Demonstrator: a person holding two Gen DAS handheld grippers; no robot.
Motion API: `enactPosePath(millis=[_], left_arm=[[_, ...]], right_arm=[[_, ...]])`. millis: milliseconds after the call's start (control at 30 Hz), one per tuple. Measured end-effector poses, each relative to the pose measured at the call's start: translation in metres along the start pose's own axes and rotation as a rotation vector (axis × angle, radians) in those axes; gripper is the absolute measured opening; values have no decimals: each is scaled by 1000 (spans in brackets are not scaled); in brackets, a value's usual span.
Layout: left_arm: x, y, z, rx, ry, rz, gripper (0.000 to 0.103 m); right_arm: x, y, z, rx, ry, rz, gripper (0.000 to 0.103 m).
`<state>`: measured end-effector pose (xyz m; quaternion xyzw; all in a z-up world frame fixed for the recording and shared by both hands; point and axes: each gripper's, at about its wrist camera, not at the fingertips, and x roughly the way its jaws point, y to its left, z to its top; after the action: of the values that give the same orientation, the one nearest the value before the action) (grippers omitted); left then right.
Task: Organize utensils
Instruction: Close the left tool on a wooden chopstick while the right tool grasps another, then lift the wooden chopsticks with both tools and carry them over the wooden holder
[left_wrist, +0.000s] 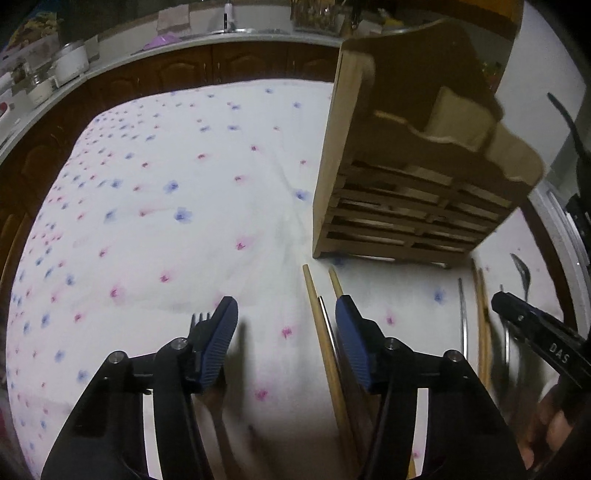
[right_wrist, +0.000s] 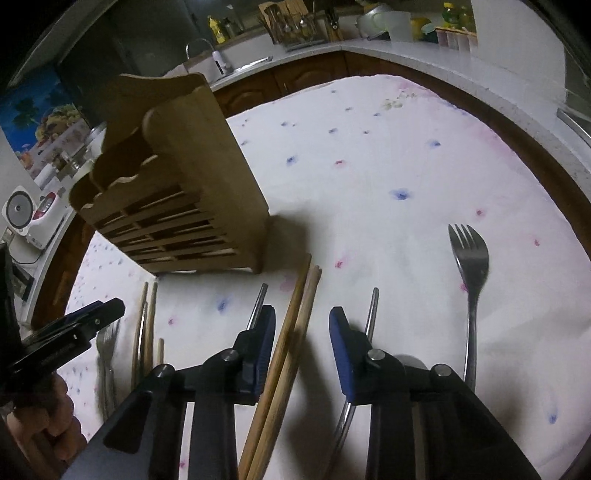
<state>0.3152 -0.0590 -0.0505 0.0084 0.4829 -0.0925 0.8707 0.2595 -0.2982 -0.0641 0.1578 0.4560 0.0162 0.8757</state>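
A wooden utensil holder (left_wrist: 413, 184) stands on the flowered cloth; it also shows in the right wrist view (right_wrist: 177, 192). My left gripper (left_wrist: 286, 325) is open and empty above the cloth, with a fork (left_wrist: 201, 325) beside its left finger and wooden chopsticks (left_wrist: 321, 332) by its right finger. My right gripper (right_wrist: 302, 332) is open, low over a pair of wooden chopsticks (right_wrist: 291, 332) that lie between its fingers. A metal fork (right_wrist: 470, 266) lies to its right. Metal chopsticks (right_wrist: 371, 310) lie near the right finger.
More wooden chopsticks (right_wrist: 146, 325) and another fork (right_wrist: 105, 350) lie to the left, near the other gripper (right_wrist: 74, 332). A spoon (left_wrist: 521, 269) lies at the right. A kitchen counter (right_wrist: 369, 44) with a sink and a dish rack runs behind the table.
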Motion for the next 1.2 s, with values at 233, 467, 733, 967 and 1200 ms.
enactPosePath(millis=[233,467,733,967,1200], left_arm=[[25,-4,6,18,47,15,44],[29,-12,7,84,28,43,35],[28,-13,9,122,14,16,7],[-2,0,5,83,-34,-74,4],[-54,9,-3,61,-113,-160,4]], right_arm=[[16,-1,7,-10,38,-23,19],[21,3,11,-39,49,-53,12],[25,10,13,-73,37,-75,9],[3,12,8,-32,9,21,6],[-31,27,9,-64,-46,80,5]])
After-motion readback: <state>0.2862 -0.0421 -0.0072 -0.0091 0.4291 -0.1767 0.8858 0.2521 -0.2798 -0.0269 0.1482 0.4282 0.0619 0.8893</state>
